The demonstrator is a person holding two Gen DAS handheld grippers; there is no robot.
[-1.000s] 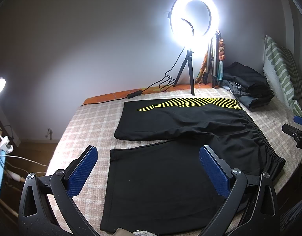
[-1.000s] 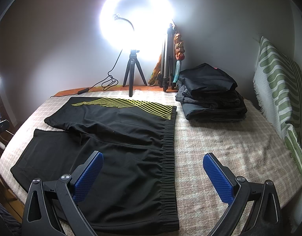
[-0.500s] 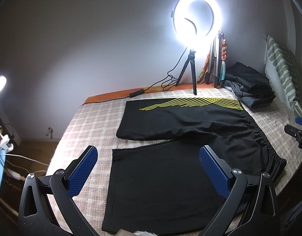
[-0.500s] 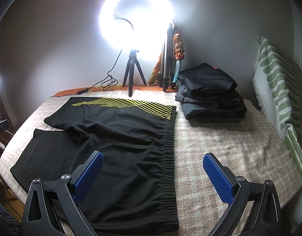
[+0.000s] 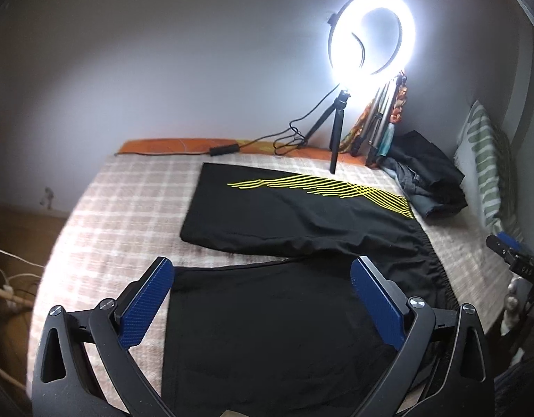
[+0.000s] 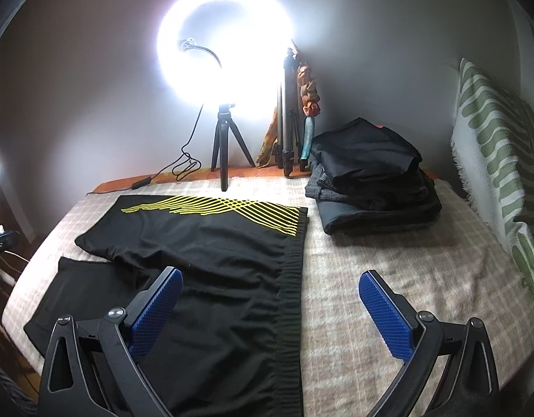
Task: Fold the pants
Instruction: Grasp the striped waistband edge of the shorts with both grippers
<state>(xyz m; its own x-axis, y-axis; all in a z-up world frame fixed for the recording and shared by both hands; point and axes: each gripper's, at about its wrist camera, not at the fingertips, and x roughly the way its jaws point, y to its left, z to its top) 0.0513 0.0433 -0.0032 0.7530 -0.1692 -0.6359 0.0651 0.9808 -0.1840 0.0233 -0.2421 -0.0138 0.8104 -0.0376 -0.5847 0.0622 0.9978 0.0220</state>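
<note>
Left wrist view: black shorts (image 5: pixel 301 229) with a yellow line pattern lie flat on a checked bedspread (image 5: pixel 128 201), both legs pointing toward the bed's left side and the elastic waistband (image 5: pixel 437 271) toward the right. The left gripper (image 5: pixel 260 299) hangs over the hem end of the nearer leg, jaws spread wide and holding nothing; its blue pads (image 5: pixel 147 304) appear clear of the cloth.

Right wrist view: the right gripper (image 6: pixel 270 309) hangs over the waistband (image 6: pixel 289 299), jaws likewise spread and empty, one pad above the black fabric and the other above bare bedspread (image 6: pixel 406 264). Behind the shorts (image 6: pixel 204 243) stand a lit ring light on a small tripod (image 6: pixel 225 69), a second folded tripod, and a stack of folded dark clothes (image 6: pixel 371 173); a green-and-white patterned throw (image 6: pixel 492 160) drapes at far right.

Handling, as judged: the fabric looks thin, light and limp, possibly a smooth synthetic, so it should drape and slide rather than hold shape. The gathered waistband is the thickest, firmest edge and offers the surest pinch at its near corner; the matching hold on the other side is the near hem corner of the leg. Lifting both corners together would carry the near leg over the far one without the cloth sagging between holds.
</note>
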